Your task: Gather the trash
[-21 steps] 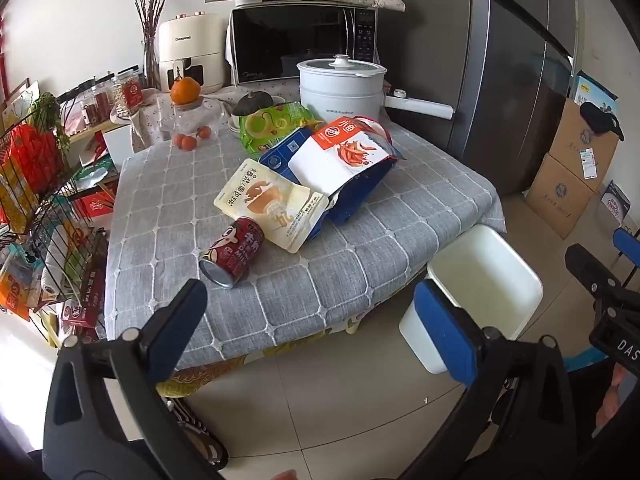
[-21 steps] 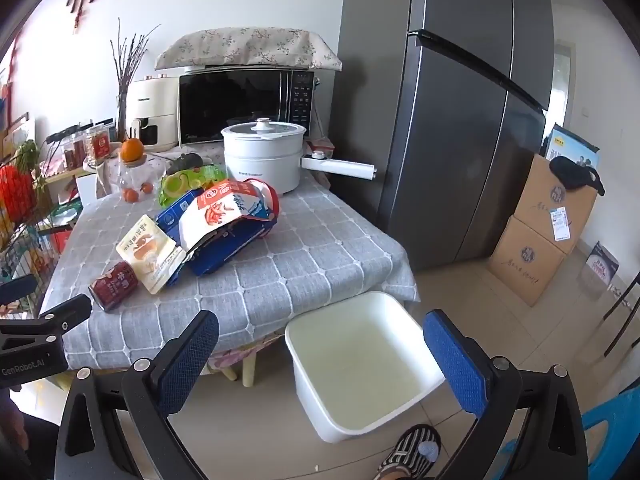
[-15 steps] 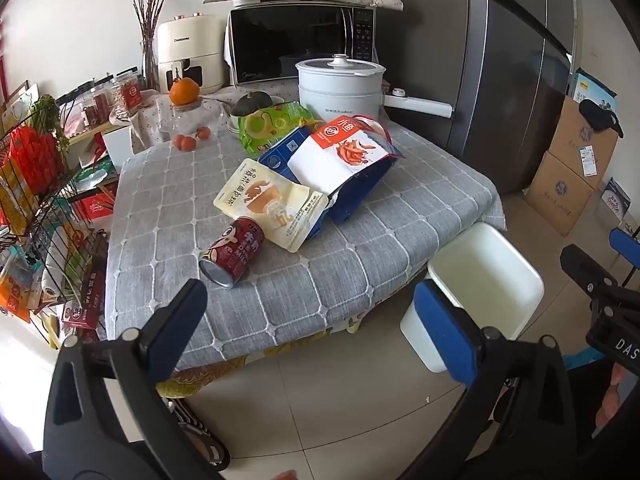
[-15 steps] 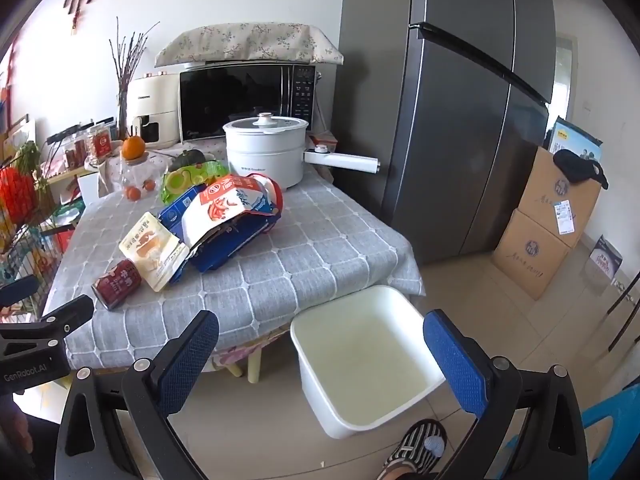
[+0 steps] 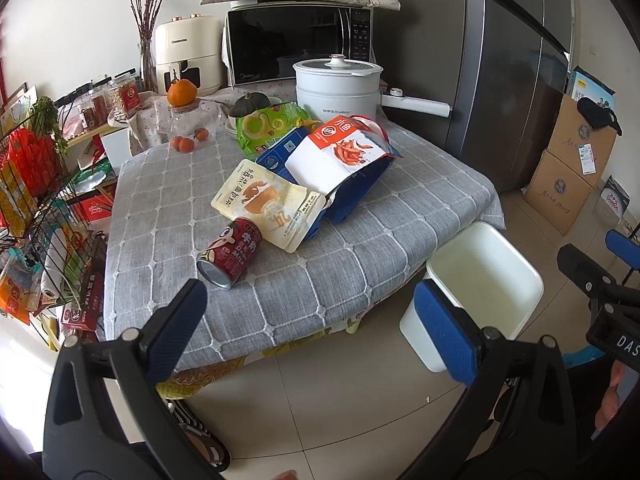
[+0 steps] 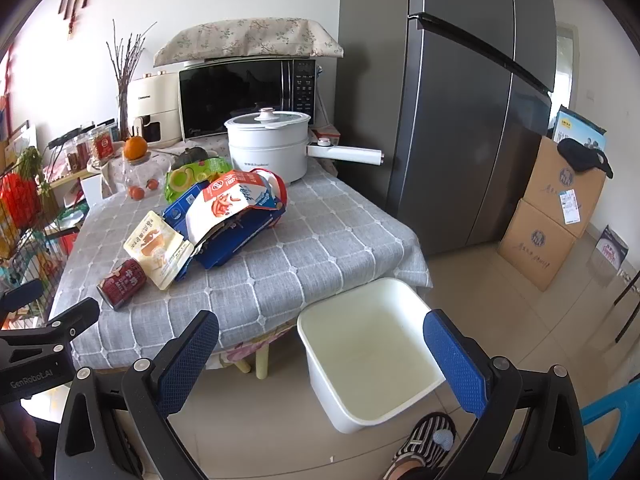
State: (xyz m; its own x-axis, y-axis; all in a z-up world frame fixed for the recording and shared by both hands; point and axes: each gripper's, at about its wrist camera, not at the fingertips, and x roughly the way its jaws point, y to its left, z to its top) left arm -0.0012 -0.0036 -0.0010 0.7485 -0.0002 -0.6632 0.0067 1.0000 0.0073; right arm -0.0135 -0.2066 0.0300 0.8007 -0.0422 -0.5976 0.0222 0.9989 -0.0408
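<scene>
Trash is lying in a loose heap at mid-frame in both views, on a table draped with a grey quilted cloth [image 5: 352, 272] — nothing of it is being held. A red cylindrical drink can [image 5: 230, 255] is lying on its side at the centre left of the left wrist view, its silver end turned toward the camera; in the right wrist view it [image 6: 121, 283] is seen at the left edge of the cloth. Just beside it, and overlapping it at one corner, a pale yellow flat snack pouch [image 5: 270, 204] is resting against a blue torn carton [image 5: 352, 188]. A white-and-red crumpled snack bag [image 5: 340, 152] is lying on top of the carton, and a green glossy snack bag [image 5: 270, 126] is sitting behind them, toward the upper centre. Further back, a white lidded electric pot with a long handle [image 5: 338, 88] is standing before a black microwave [image 5: 296, 42].

On the tiled floor, at the lower right of the left wrist view, a white square plastic bin [image 5: 480, 292] is standing open just beside the table's corner; in the right wrist view it [image 6: 368, 352] is filling the lower centre.

The left gripper [image 5: 312, 332] is being held with its blue-padded fingers spread wide and nothing between them. The right gripper [image 6: 320, 364] is likewise gaping and unloaded, framing the bin.
</scene>
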